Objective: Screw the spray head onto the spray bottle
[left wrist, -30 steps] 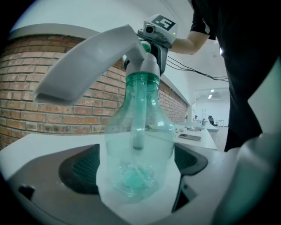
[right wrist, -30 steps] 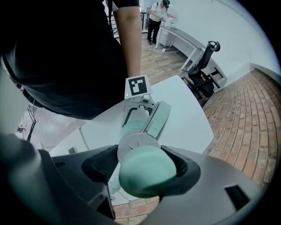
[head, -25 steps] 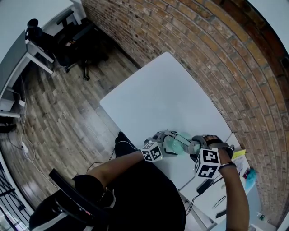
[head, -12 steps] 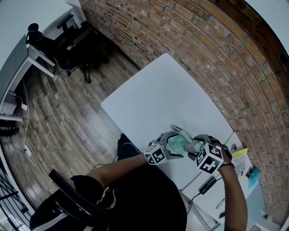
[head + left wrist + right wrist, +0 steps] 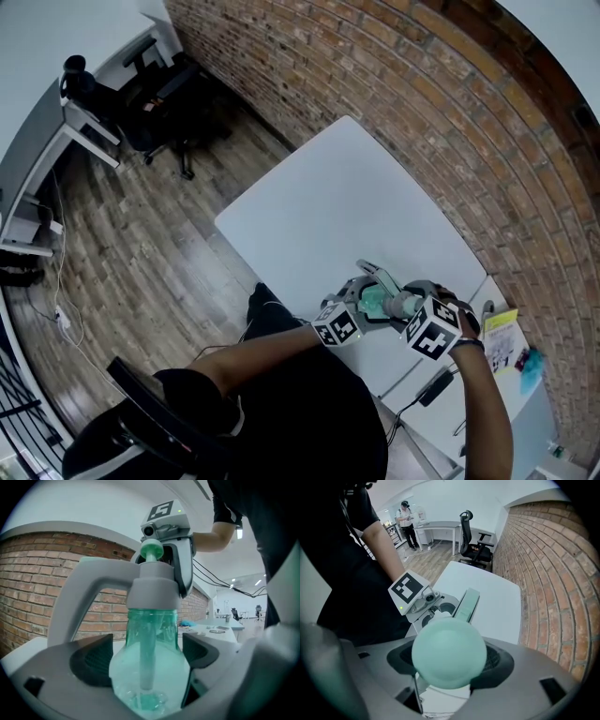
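Note:
The translucent green spray bottle [image 5: 152, 637] stands upright between the jaws of my left gripper [image 5: 150, 660], which have just been closing and now press its sides. A grey spray head [image 5: 154, 590] with a green knob [image 5: 151, 550] sits on the neck, its long lever [image 5: 79, 602] arching left. My right gripper [image 5: 450, 660] comes down from above, shut on that knob [image 5: 449, 653]. In the head view both grippers meet over the near edge of the white table [image 5: 328, 206], left [image 5: 368, 302] and right [image 5: 405, 306], with the bottle [image 5: 377, 302] between them.
A brick wall [image 5: 450, 122] runs along the table's far side. A second table [image 5: 487, 394] at the right carries cables, a yellow item and a blue item. Office chairs [image 5: 159, 94] and a desk stand at the far left, and a person [image 5: 407, 515] stands far back.
The left gripper has lifted the bottle a little and drawn in on it. The right gripper's marker cube has rolled about the spray head while staying in place.

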`<state>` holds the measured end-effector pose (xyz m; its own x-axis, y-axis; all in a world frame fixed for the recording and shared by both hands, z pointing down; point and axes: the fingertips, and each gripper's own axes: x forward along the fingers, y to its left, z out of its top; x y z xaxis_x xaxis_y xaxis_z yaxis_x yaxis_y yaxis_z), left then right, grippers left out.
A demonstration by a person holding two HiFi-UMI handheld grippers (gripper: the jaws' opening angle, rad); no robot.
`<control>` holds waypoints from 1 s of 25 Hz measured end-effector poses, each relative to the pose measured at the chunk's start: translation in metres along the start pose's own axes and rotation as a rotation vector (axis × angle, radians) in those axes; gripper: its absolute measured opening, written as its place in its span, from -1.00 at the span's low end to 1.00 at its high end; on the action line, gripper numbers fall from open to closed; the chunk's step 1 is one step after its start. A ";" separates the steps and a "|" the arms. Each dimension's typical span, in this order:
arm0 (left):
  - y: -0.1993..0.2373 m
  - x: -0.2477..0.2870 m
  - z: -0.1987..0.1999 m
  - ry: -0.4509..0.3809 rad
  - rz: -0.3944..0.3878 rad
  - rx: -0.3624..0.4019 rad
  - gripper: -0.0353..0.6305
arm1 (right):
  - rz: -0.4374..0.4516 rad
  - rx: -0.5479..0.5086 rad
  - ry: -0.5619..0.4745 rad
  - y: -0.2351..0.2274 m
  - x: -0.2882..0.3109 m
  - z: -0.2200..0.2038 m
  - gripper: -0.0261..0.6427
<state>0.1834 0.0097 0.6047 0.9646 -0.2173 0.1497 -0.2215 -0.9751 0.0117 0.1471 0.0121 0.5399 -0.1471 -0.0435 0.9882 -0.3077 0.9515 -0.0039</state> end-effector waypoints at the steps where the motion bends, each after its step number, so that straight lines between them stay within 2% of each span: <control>1: 0.000 0.000 0.000 0.005 0.001 -0.002 0.50 | 0.000 0.000 -0.003 0.000 0.000 0.000 -0.07; 5: -0.001 0.001 -0.001 0.019 -0.004 -0.012 0.48 | -0.010 -0.062 -0.001 0.001 -0.005 0.000 -0.07; 12: 0.003 -0.003 -0.002 0.015 0.007 -0.026 0.46 | -0.048 -0.371 0.085 -0.002 -0.025 0.000 -0.07; 14: 0.001 -0.002 -0.002 0.021 -0.002 -0.017 0.44 | -0.042 -0.423 0.118 0.000 -0.020 -0.001 -0.07; 22: -0.002 -0.002 0.001 0.023 0.009 0.042 0.37 | -0.011 -0.403 0.118 0.003 -0.012 -0.001 -0.08; 25: -0.003 -0.003 0.001 0.025 0.013 0.037 0.35 | -0.019 -0.343 0.108 0.002 -0.012 0.001 -0.08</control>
<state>0.1812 0.0132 0.6031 0.9576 -0.2297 0.1738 -0.2285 -0.9732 -0.0270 0.1475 0.0146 0.5283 -0.0391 -0.0468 0.9981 0.0272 0.9985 0.0479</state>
